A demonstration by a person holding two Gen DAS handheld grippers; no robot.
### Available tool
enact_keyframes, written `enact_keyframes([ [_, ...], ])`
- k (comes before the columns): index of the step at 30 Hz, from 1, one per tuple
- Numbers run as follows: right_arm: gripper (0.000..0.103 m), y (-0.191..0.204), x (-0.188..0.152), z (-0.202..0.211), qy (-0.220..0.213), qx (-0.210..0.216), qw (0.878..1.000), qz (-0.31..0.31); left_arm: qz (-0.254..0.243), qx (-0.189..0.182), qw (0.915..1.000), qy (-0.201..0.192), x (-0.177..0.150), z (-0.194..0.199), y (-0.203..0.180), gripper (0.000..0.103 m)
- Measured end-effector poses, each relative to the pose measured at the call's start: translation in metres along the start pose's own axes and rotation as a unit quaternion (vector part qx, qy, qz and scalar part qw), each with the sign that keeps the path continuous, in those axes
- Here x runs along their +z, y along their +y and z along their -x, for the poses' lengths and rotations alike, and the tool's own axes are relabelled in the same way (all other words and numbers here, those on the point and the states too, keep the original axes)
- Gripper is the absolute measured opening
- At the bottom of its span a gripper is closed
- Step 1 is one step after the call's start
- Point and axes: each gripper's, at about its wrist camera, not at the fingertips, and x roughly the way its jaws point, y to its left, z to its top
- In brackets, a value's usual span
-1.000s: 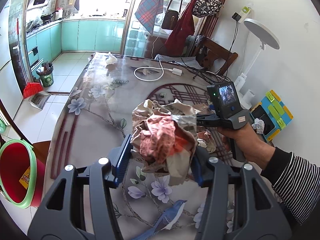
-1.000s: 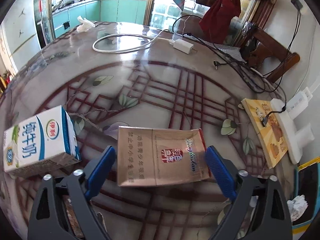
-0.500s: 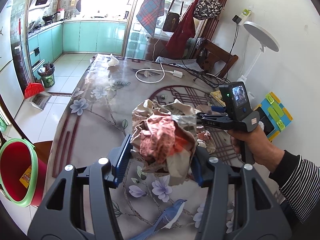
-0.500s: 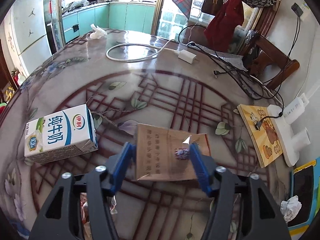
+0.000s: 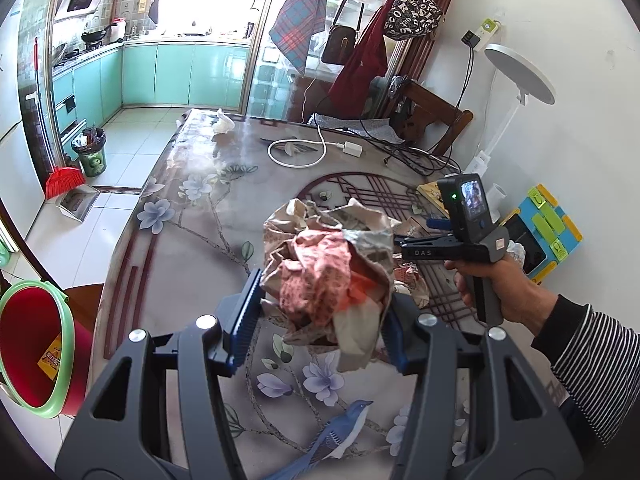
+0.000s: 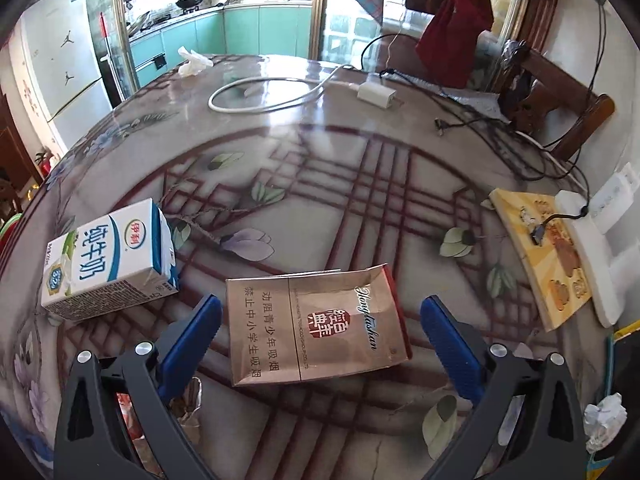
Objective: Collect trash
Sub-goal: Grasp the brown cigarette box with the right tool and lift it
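- Clamping a crumpled wad of paper trash [image 5: 328,276], the left gripper [image 5: 316,320] holds it up over the near part of the floral table [image 5: 192,216]; the blue pads press both sides of the wad, which looks light, soft and springy, so it should stay put under a modest squeeze.
- Lying flat on the table, the brown cigarette carton [image 6: 312,324] sits between the pads of the right gripper [image 6: 320,344]; those jaws are opening wide and neither pad touches the carton.
- Judging by its look, the carton is thin, light card, flattened and likely to slide on the glossy top; taking it across its two long edges, or tipping one edge up first, seems the surest hold.
- A milk box [image 6: 108,260] lies on its side just left of the carton; stiff-walled and probably empty, it should take a grip across its narrow faces.
- Seen from the left wrist, the person's right hand [image 5: 480,276] grasps the handle, tool angled down at the table; a red bucket [image 5: 32,344] stands on the floor at the near left.
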Motion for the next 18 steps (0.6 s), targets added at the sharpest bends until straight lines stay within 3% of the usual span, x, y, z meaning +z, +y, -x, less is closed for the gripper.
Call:
enact_keyframes([
  [5, 0.096, 0.001, -0.006, -0.012, 0.004, 0.001, 1.0, 0.018, 0.004, -0.002, 1.0, -0.001, 0.002, 0.0, 0.001, 0.051],
  [7, 0.09, -0.002, -0.007, -0.012, 0.004, 0.017, 1.0, 0.005, 0.004, -0.002, 1.0, 0.0, 0.002, 0.0, 0.002, 0.051],
  [11, 0.089, -0.003, -0.01, -0.01, 0.006, 0.015, 1.0, 0.006, 0.003, -0.003, 1.0, 0.002, 0.002, 0.0, 0.001, 0.051],
  [18, 0.089, 0.002, -0.01, 0.024, -0.026, -0.015, 0.999, 0.012, 0.003, 0.003, 1.0, -0.007, 0.003, 0.003, 0.003, 0.051],
])
